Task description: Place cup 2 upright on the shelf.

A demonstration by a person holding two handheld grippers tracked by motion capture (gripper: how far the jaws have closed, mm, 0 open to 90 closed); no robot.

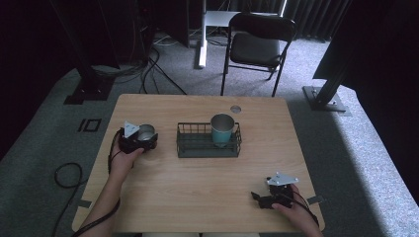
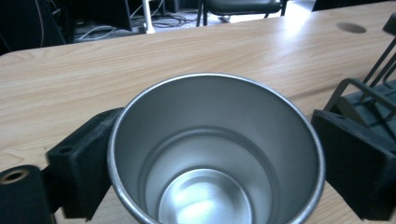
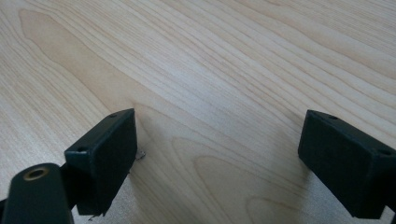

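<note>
Gripping a silver metal cup (image 1: pixel 146 132), the left gripper (image 1: pixel 138 140) sits near the left edge of the wooden table (image 1: pixel 197 192), with the person's left hand (image 1: pixel 123 158) behind it. In the left gripper view the cup (image 2: pixel 215 154) stands upright and empty between the 2 black jaws, its rim touching the left pad (image 2: pixel 86 163) and meeting the right pad (image 2: pixel 355 168), so the jaws are set about a cup's width apart and close around its wall. The cup's shiny inside and round bottom face the camera. Just to the right of that cup, near the middle of the table and toward its far edge, stands a dark wire basket (image 1: pixel 190 146); a corner of the basket (image 2: pixel 369 93) shows at the right side of the left gripper view. Inside the basket, in its right half, a teal cup (image 1: pixel 222 129) with a silver rim stands upright. Near the right end of the table's near edge, the right gripper (image 1: pixel 257 197) lies low over the wood in the person's right hand (image 1: pixel 296 210), well apart from the basket and both cups. In the right gripper view its 2 jaws stand wide apart with nothing between them but bare wood grain (image 3: pixel 219 116). A small round hole (image 1: pixel 235 108) sits by the table's far edge, behind the basket.
</note>
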